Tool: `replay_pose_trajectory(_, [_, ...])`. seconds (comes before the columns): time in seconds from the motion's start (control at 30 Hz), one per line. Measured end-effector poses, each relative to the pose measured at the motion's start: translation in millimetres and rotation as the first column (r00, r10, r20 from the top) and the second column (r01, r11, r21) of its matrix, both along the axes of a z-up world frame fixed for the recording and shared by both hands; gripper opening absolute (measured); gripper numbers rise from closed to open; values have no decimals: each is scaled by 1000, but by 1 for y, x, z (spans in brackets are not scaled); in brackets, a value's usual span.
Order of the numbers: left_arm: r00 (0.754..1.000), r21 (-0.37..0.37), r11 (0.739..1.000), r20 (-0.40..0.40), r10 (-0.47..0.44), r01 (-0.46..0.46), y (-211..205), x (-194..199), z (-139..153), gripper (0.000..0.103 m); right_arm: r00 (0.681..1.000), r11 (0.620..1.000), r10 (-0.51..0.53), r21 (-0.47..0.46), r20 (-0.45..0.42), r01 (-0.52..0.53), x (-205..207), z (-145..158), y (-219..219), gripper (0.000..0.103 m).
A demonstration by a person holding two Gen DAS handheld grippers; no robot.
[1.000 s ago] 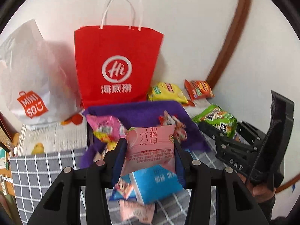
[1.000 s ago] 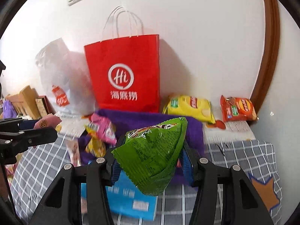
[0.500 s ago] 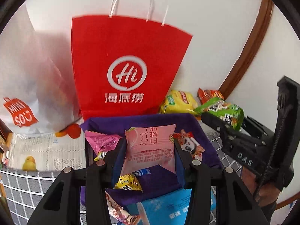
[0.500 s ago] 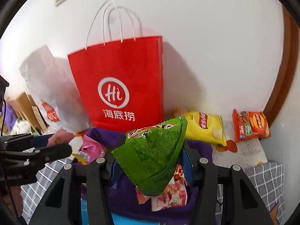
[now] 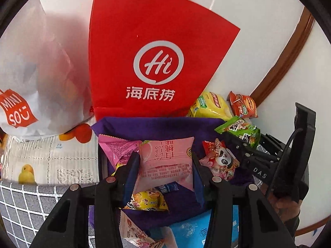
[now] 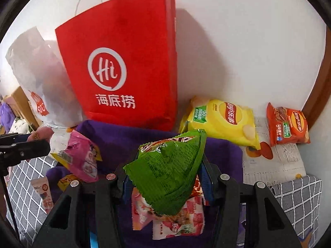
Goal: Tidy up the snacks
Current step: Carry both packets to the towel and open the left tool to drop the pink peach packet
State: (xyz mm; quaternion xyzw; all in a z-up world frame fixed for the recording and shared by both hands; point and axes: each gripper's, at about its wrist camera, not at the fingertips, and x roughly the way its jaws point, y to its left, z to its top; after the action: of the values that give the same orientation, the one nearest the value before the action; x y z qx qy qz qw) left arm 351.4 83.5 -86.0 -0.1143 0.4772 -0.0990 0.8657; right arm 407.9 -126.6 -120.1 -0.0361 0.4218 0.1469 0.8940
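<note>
The left gripper (image 5: pixel 165 172) is clamped on a pale pink snack packet (image 5: pixel 166 161), one blue-padded finger on each side of it, held above a purple fabric bin (image 5: pixel 157 126). In this left wrist view the bin already holds a magenta packet (image 5: pixel 115 150) at its left, a panda-print packet (image 5: pixel 220 161) at its right and a yellow packet (image 5: pixel 148 202) nearer the camera. A light blue box (image 5: pixel 192 231) lies at the near edge of the bin. Behind the bin, against the white wall, stands a red paper bag (image 5: pixel 153 57), with a white Miniso bag (image 5: pixel 35 78) to its left. At the right, the right gripper (image 5: pixel 244 144) enters the view carrying a green packet (image 5: pixel 240 132); beyond it lie a yellow chip bag (image 5: pixel 211 107) and an orange chip bag (image 5: pixel 244 107).

In the right wrist view, the right gripper (image 6: pixel 165 177) is closed on the green packet (image 6: pixel 169 169), pinching it from both sides so that it hangs point-up over the purple fabric bin (image 6: pixel 223 155). Below it in the bin lies a pink-and-red packet (image 6: pixel 175 221); the magenta packet (image 6: pixel 82 159) leans at the bin's left side. The red paper bag (image 6: pixel 124 62) stands just behind the bin, the yellow chip bag (image 6: pixel 223 122) and orange chip bag (image 6: pixel 287 124) lie to the far right on a printed mat (image 6: pixel 277 161). A grey checked cloth (image 6: pixel 300 198) covers the surface at near right. The left gripper (image 6: pixel 24 146) shows at the left edge.
</note>
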Motion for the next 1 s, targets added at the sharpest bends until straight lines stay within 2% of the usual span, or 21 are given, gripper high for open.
replay_pose_trajectory(0.3, [1000, 7, 1000, -7, -30, 30, -9, 1, -4, 45, 1000, 1000, -16, -13, -18, 16, 7, -10, -8, 53])
replay_pose_trajectory(1.0, [999, -15, 999, -25, -43, 43, -9, 2, -7, 45, 990, 997, 52, -50, -129, -59, 7, -38, 13, 53])
